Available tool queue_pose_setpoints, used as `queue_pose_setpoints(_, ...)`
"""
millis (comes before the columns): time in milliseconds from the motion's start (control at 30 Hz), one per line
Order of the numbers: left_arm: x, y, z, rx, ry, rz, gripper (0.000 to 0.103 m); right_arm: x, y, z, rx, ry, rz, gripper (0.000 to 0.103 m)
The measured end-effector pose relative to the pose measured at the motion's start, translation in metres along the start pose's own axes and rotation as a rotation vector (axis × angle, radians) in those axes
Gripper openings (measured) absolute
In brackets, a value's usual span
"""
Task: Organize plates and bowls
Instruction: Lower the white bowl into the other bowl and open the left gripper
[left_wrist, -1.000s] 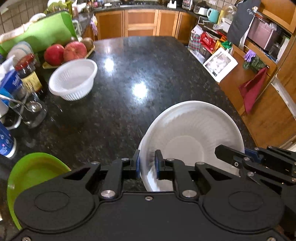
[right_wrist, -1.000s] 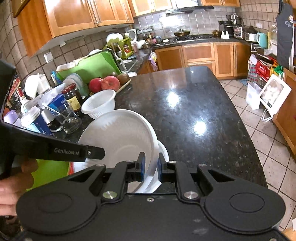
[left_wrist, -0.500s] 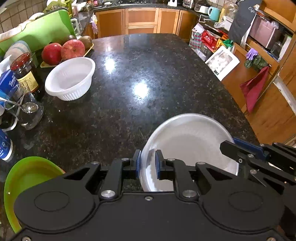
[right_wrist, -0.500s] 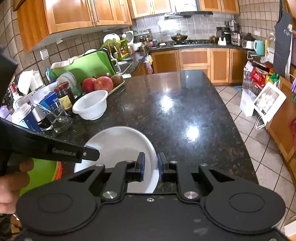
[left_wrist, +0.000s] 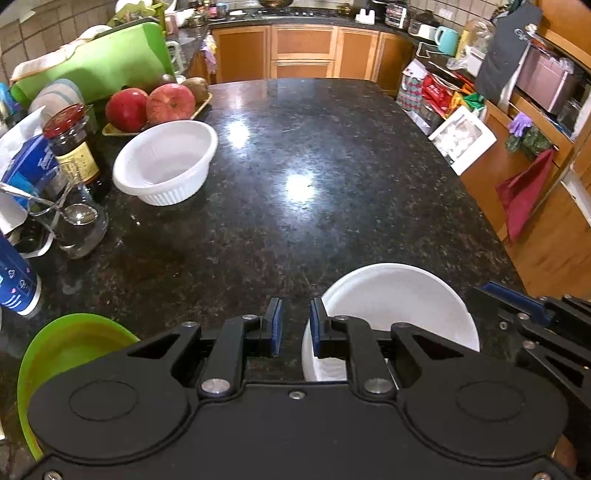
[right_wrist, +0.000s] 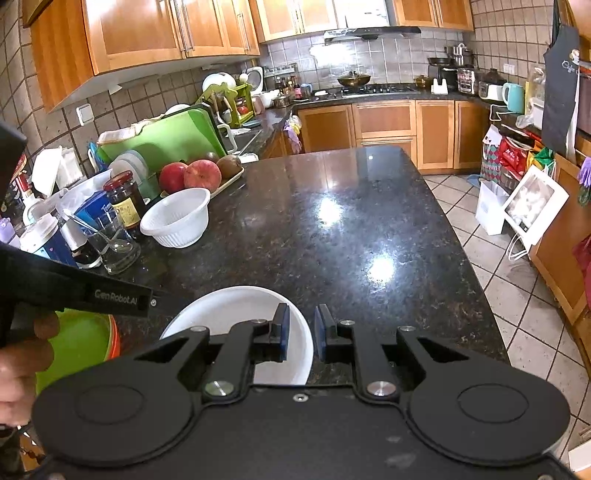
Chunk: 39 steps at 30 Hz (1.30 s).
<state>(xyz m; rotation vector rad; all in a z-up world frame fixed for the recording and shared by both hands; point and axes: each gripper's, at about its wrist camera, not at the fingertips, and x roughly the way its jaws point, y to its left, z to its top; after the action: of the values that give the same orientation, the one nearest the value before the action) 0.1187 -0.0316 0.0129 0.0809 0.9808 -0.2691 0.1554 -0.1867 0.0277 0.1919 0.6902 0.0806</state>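
Dark granite desk (left_wrist: 295, 229) carries a white plate (left_wrist: 399, 302) at its near edge, flat between both tools: left tool (left_wrist: 294, 326) and right tool (right_wrist: 300, 333) each stand slightly spread, holding nothing.

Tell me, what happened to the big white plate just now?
The white plate, held tilted up a second ago, went down flat onto the counter. The left gripper and right gripper both let go of its rim; their jaws stand apart. The white bowl and green bowl stayed put.
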Motion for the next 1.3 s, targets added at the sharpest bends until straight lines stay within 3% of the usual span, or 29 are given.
queue_pose_setpoints(100,-0.001,0.004,-0.001,-0.015,-0.015,0.030,0.029,-0.001,0.002,0.000,-0.007,-0.001,0.005,0.018)
queue_pose_setpoints(767,-0.021,0.023,-0.014,-0.066,-0.068,0.120,0.031,-0.019,0.017,-0.008,-0.031,-0.029,0.012,0.031)
queue_pose_setpoints(900,-0.025,0.028,-0.020,-0.075,-0.075,0.109,0.048,-0.024,0.021,-0.011,-0.029,-0.034,0.010,0.033)
queue_pose_setpoints(1300,-0.029,0.061,-0.029,-0.137,-0.065,0.153,0.048,-0.025,0.029,-0.002,-0.020,-0.012,0.093,0.040)
